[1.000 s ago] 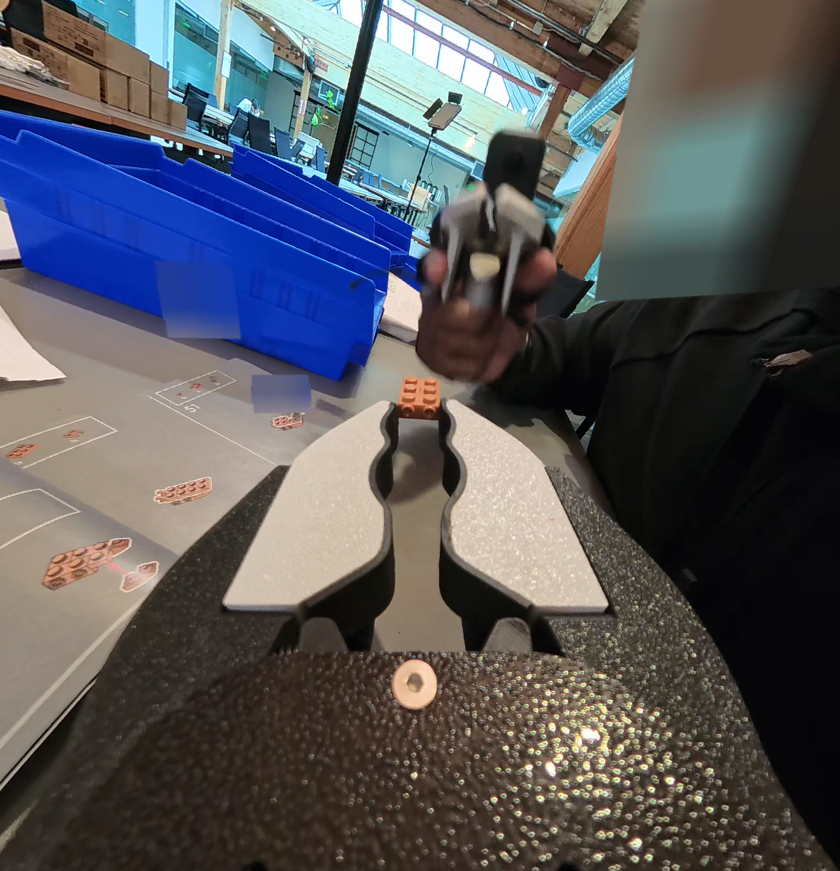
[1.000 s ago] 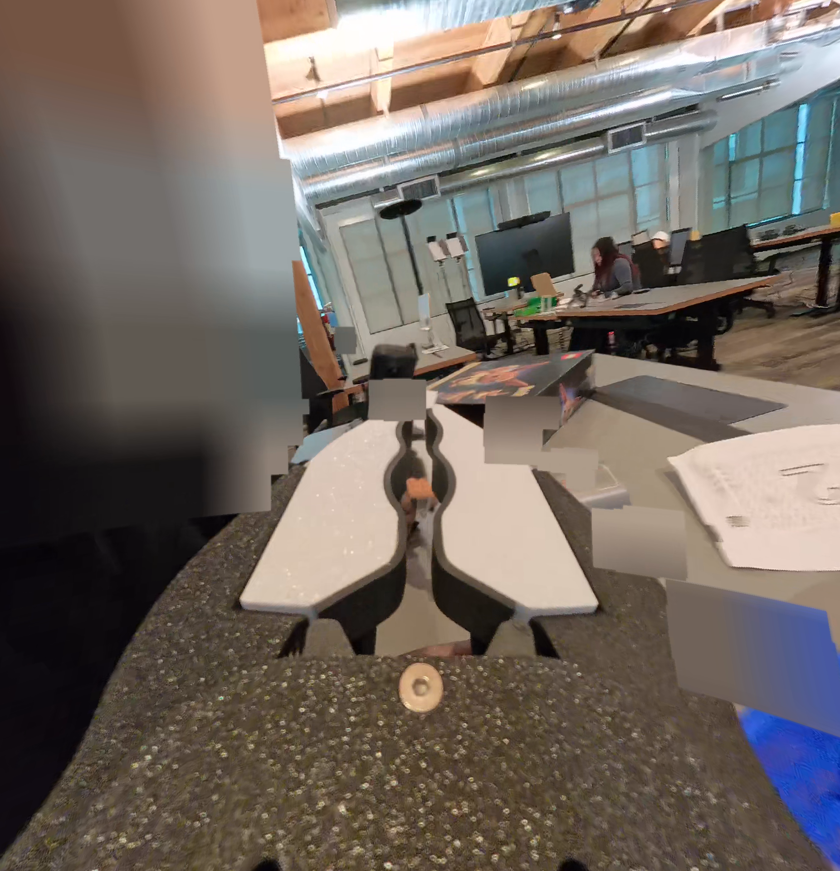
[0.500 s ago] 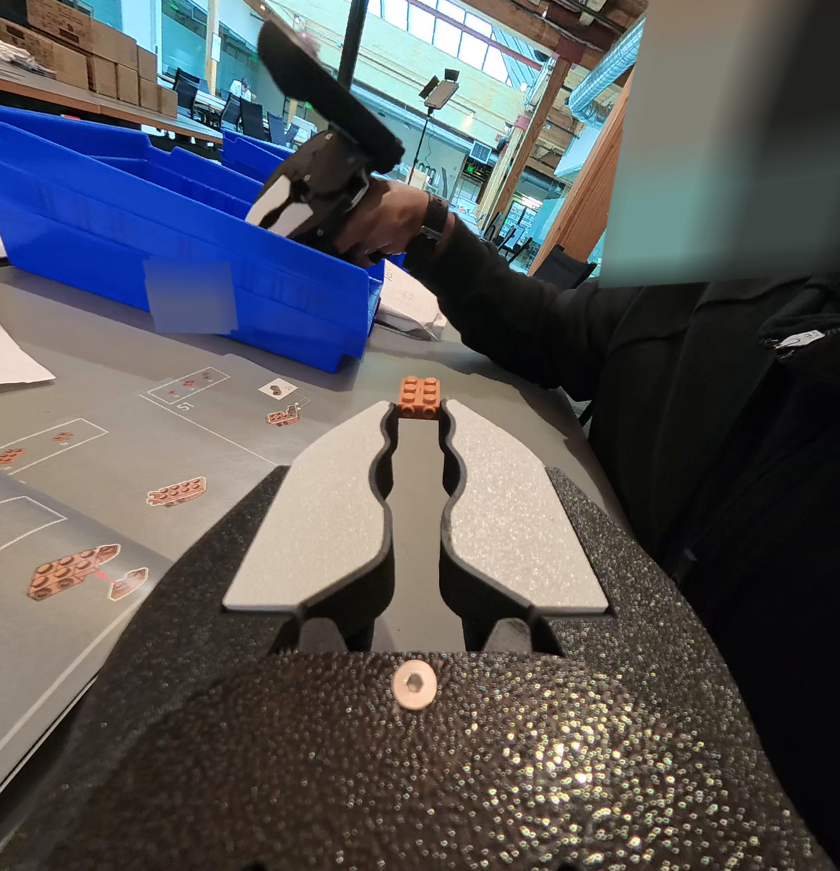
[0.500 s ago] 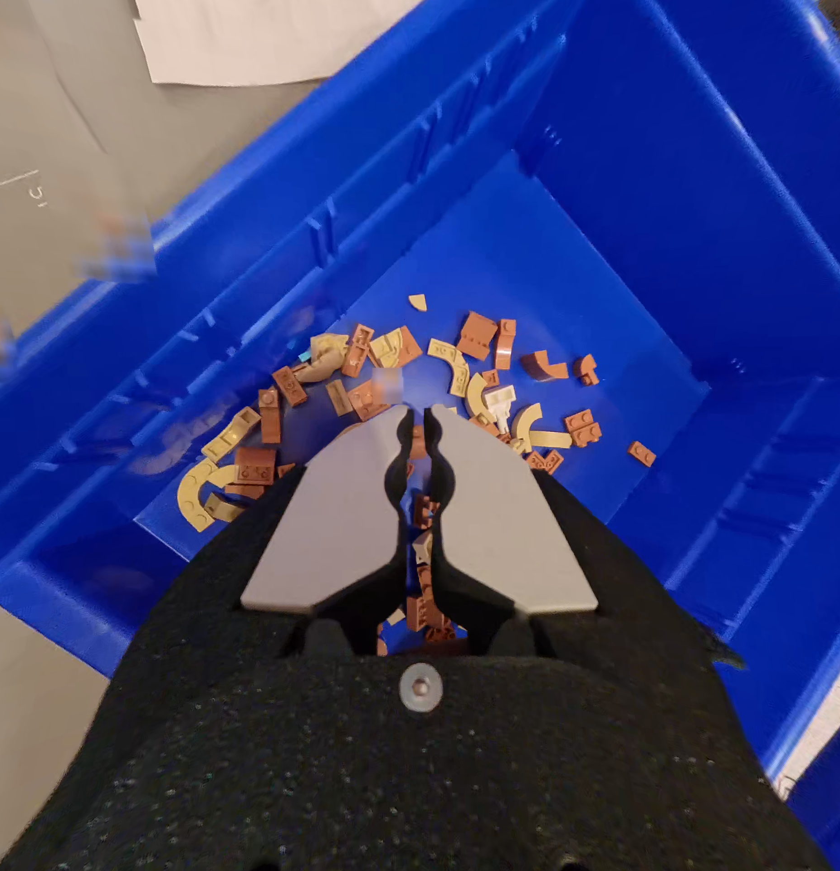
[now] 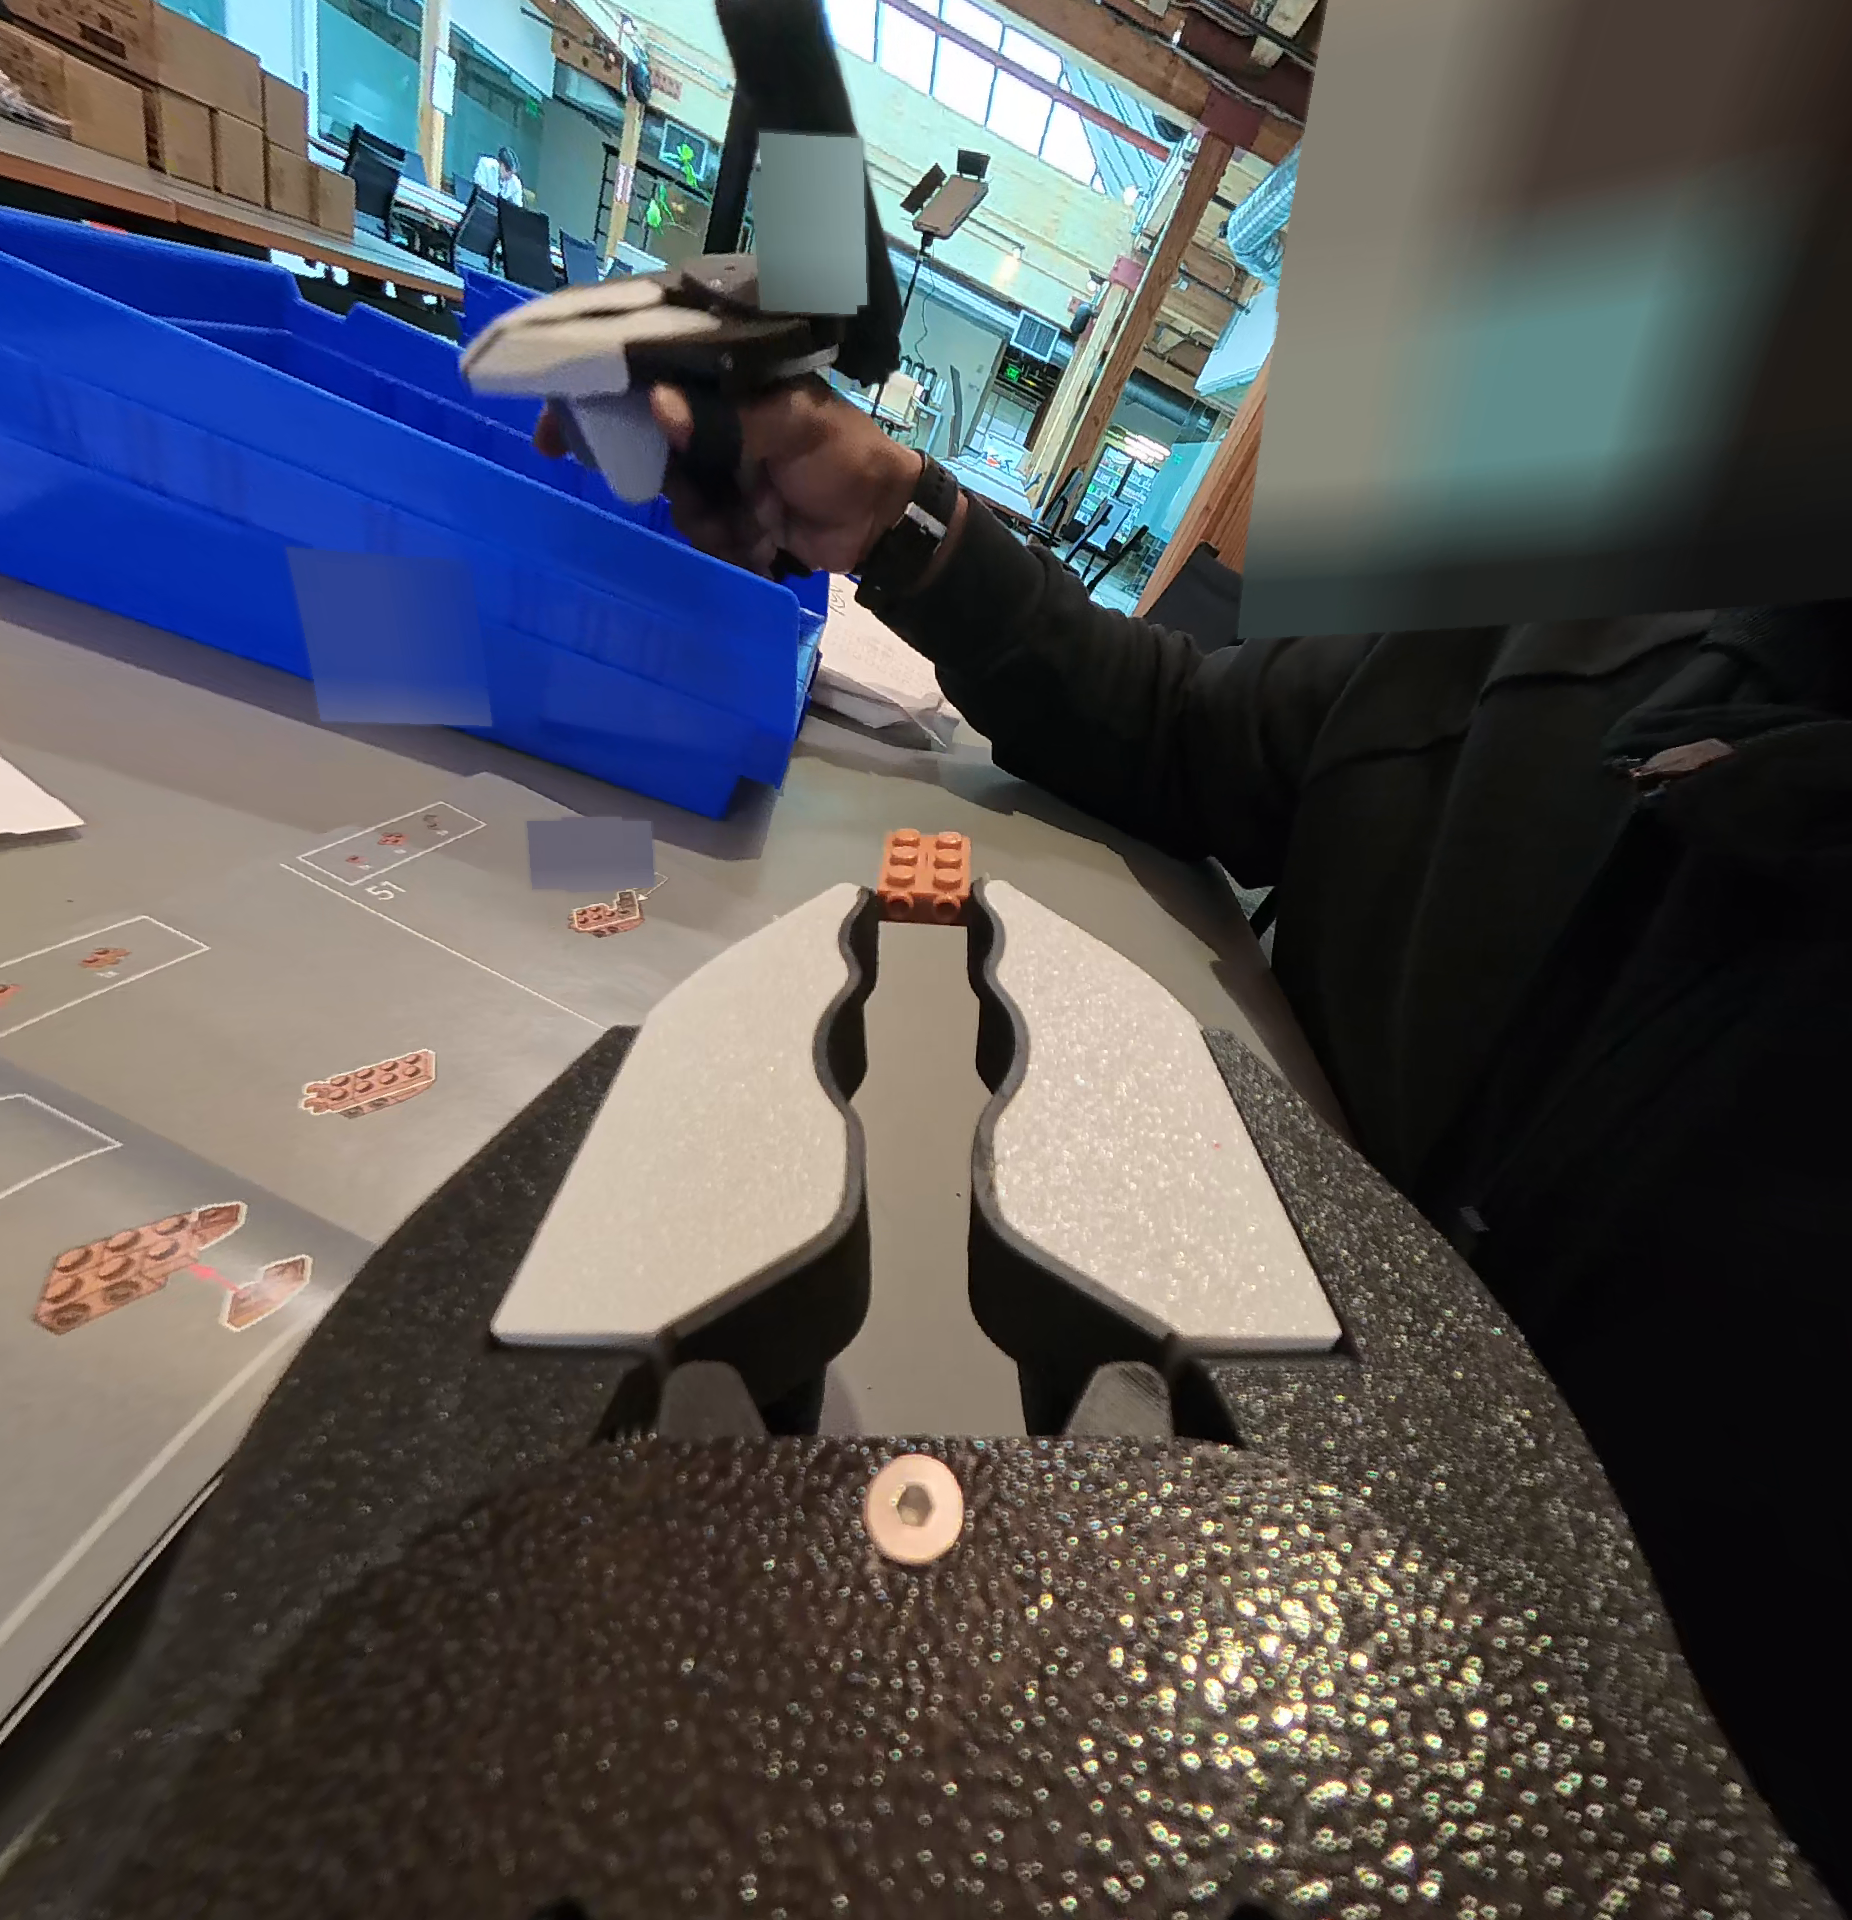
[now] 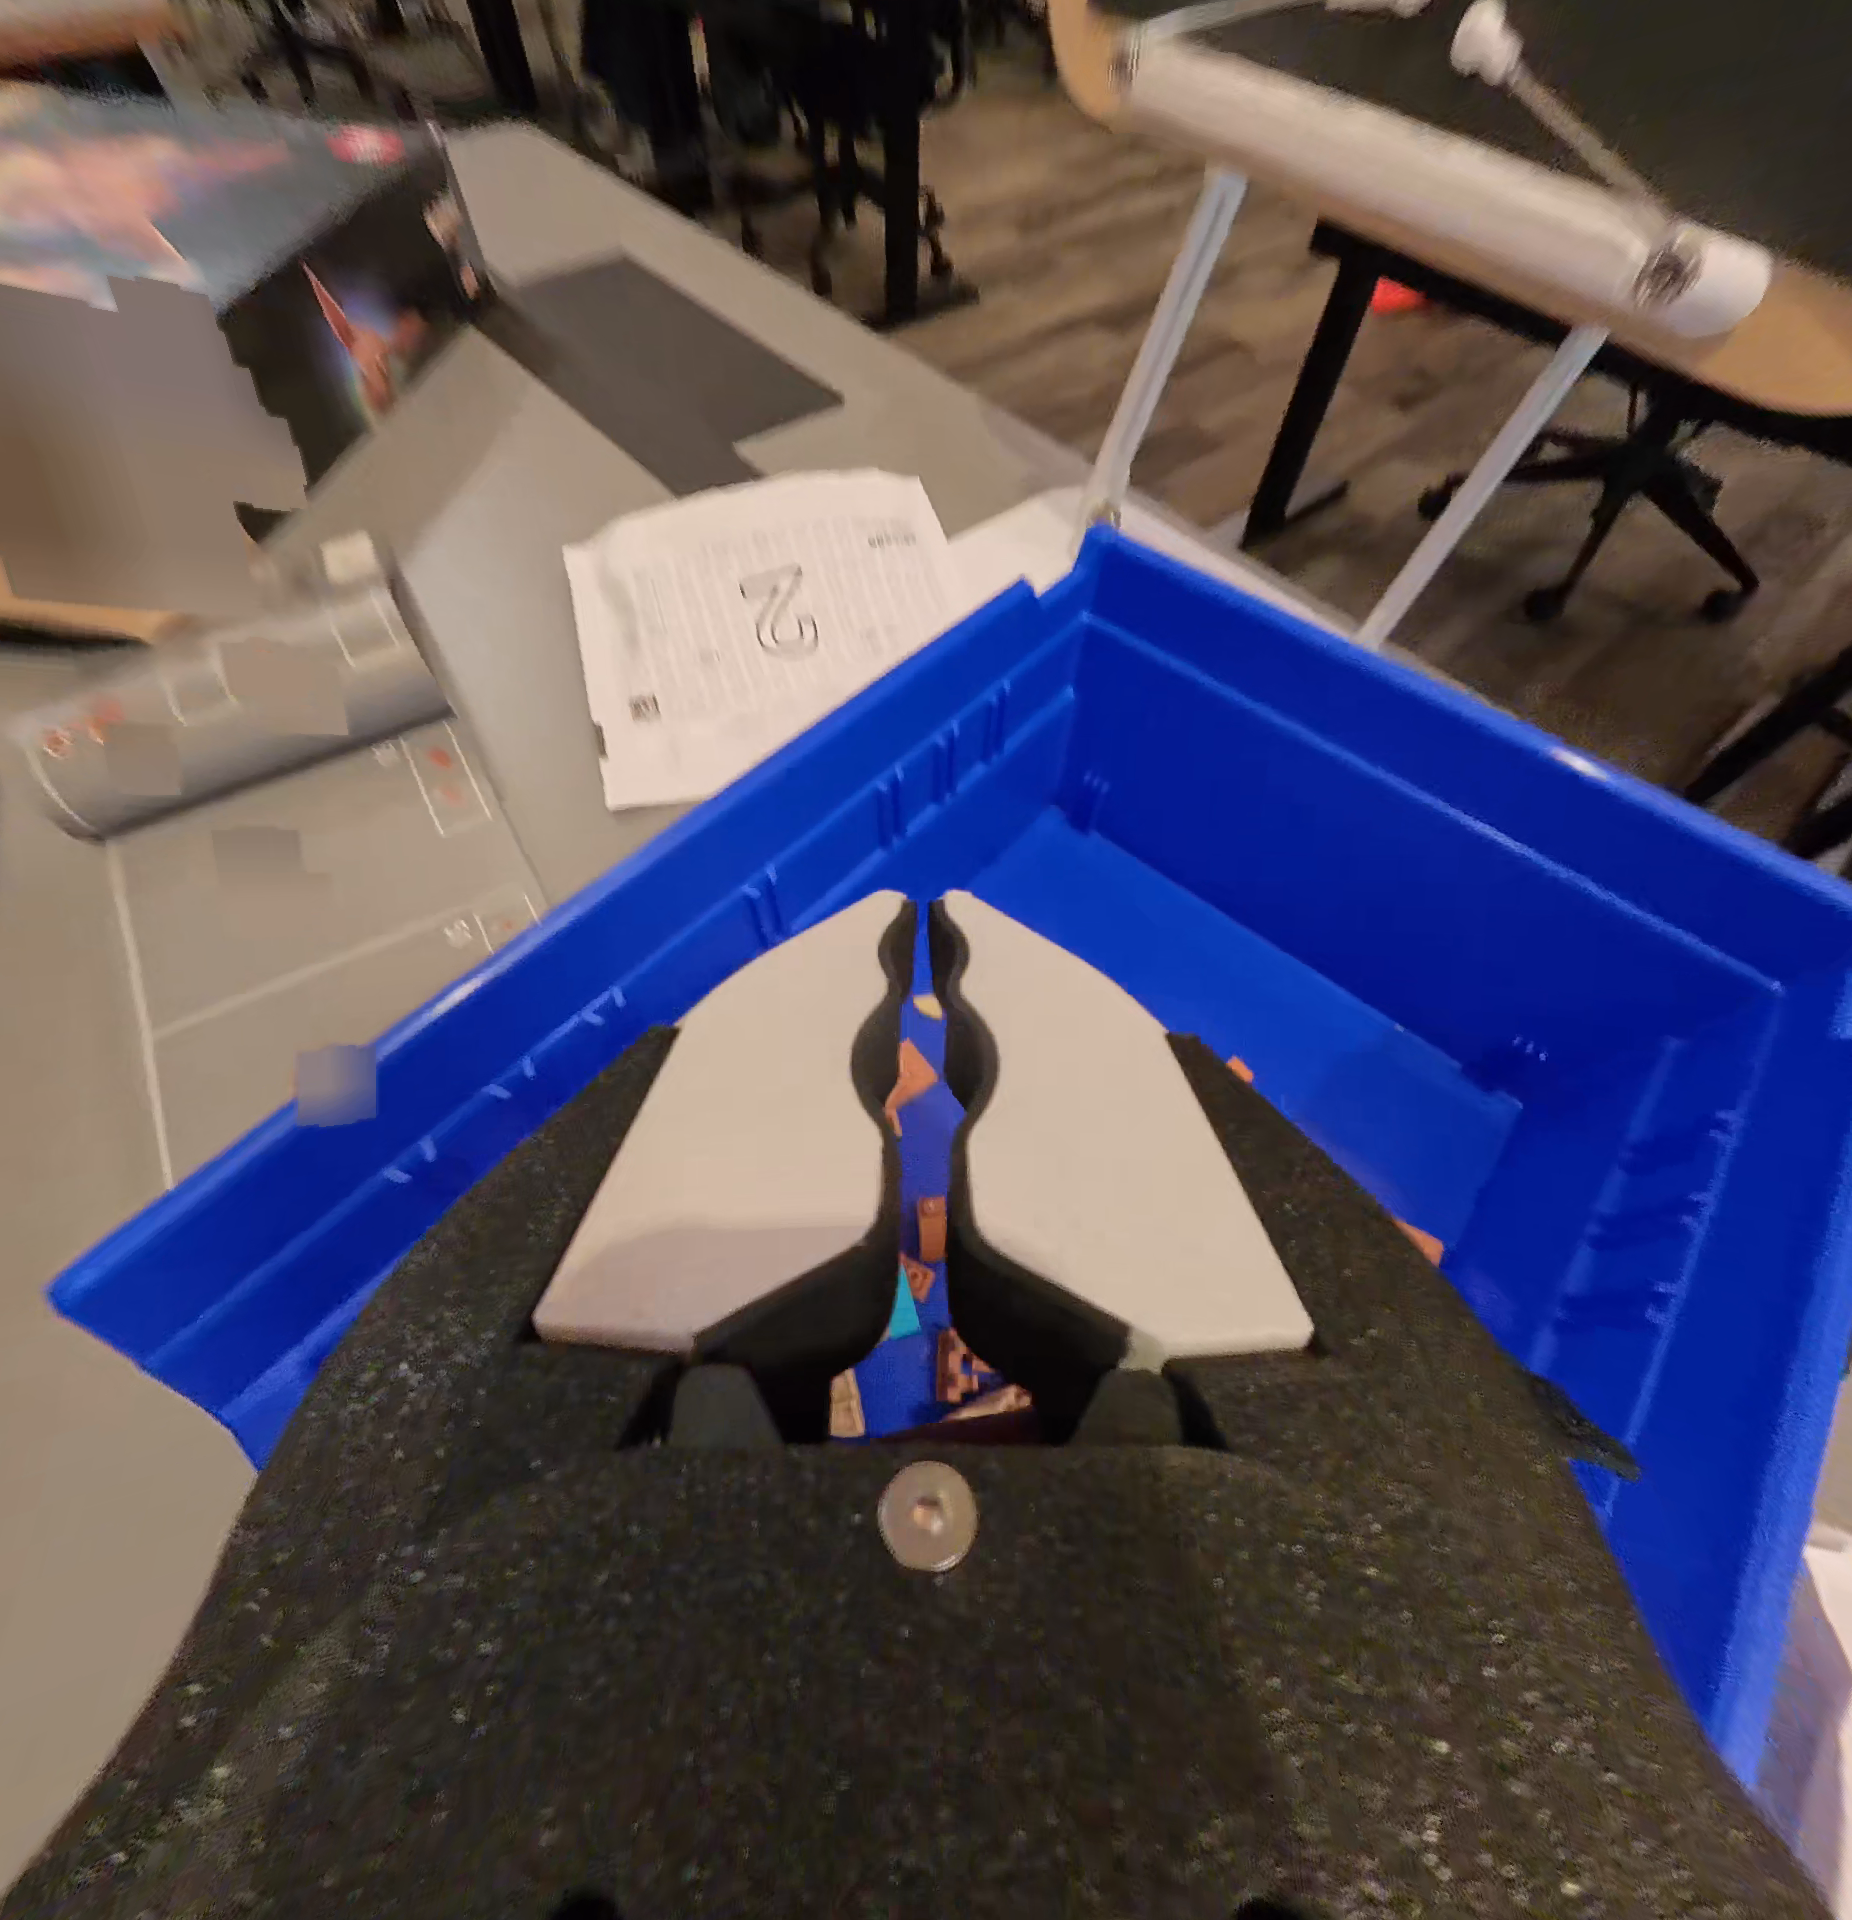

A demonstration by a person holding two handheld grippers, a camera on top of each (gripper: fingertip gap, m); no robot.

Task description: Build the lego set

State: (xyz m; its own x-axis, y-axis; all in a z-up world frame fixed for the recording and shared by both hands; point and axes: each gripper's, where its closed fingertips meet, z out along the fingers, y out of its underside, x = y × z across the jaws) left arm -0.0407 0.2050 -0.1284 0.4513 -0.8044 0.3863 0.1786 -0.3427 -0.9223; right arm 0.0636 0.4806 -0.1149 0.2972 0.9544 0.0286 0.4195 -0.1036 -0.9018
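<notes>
Left gripper [image 5: 924, 902] pinches an orange brick [image 5: 926, 876] above the table [image 5: 278, 997]; right gripper [image 6: 923, 906], pressed nearly together with nothing between its tips, is over the blue bin [image 6: 1317, 790] of loose pieces.

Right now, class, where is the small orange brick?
In the left wrist view, the orange brick is pinched between the left gripper fingertips, above the grey table, right of the blue bin.

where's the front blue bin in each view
Left wrist view: blue bin fills the upper left, on the grey table, with the right tool above it.
Right wrist view: the same bin fills the middle and right, under that tool.
Shared landmark: the white printed sheet beside the bin.
</notes>
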